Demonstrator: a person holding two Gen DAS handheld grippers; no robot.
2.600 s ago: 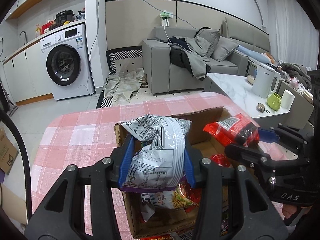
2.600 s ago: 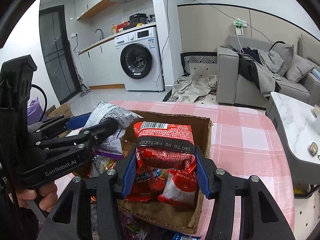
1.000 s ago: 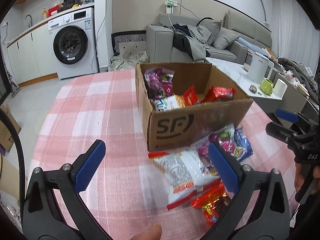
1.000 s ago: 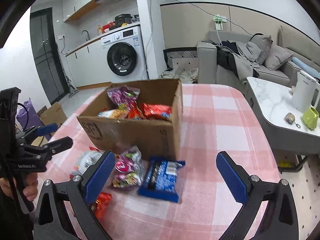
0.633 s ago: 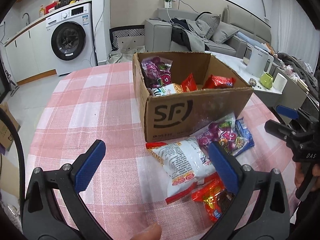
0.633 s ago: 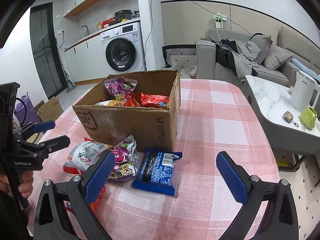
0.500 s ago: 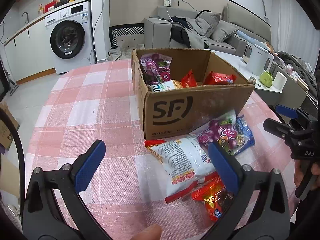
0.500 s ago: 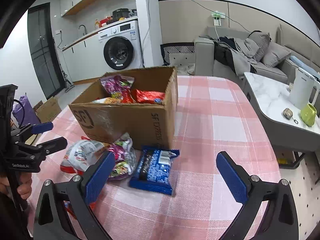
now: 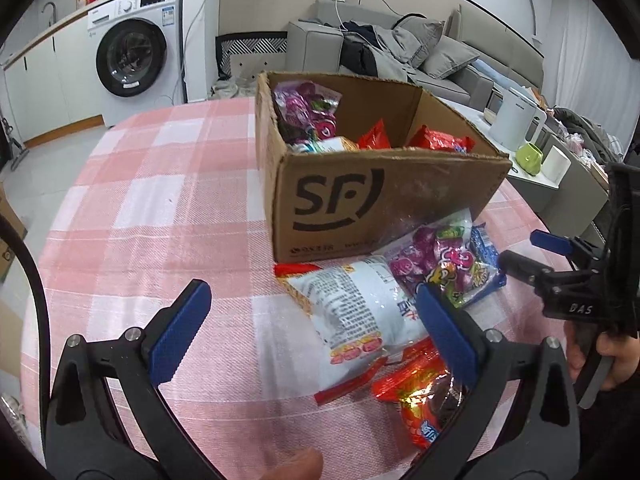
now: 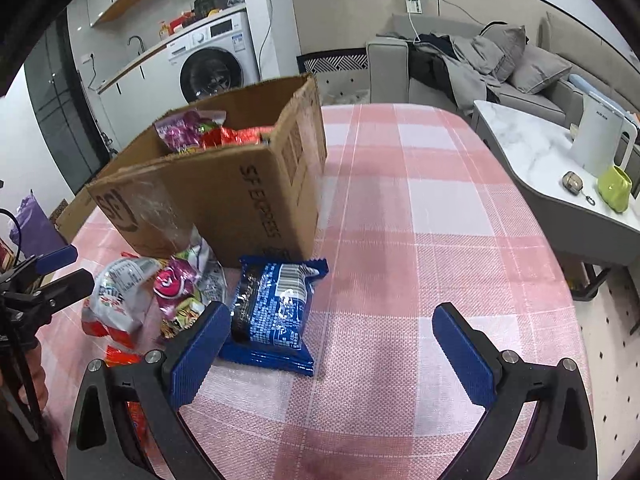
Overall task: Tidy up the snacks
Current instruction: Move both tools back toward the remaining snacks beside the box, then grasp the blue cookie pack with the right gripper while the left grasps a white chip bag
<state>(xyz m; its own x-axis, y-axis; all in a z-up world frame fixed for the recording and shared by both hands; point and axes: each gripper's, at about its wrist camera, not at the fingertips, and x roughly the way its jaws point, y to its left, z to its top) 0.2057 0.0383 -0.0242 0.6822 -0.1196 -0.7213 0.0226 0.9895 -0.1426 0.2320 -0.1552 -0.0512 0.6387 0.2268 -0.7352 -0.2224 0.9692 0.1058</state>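
Note:
An open cardboard box marked SF stands on the pink checked tablecloth and holds several snack packs. In front of it lie a white snack bag, a purple candy bag, a red-gold pack and a blue pack. My left gripper is open and empty, low over the cloth, its right finger beside the white bag. My right gripper is open and empty, its left finger next to the blue pack. The box also shows in the right wrist view.
A marble side table with a white kettle and a green cup stands to the right of the table. A grey sofa and a washing machine are behind.
Both grippers let go of the packs they held over the box, opened, drew back and came down toward the snacks lying in front of the box.

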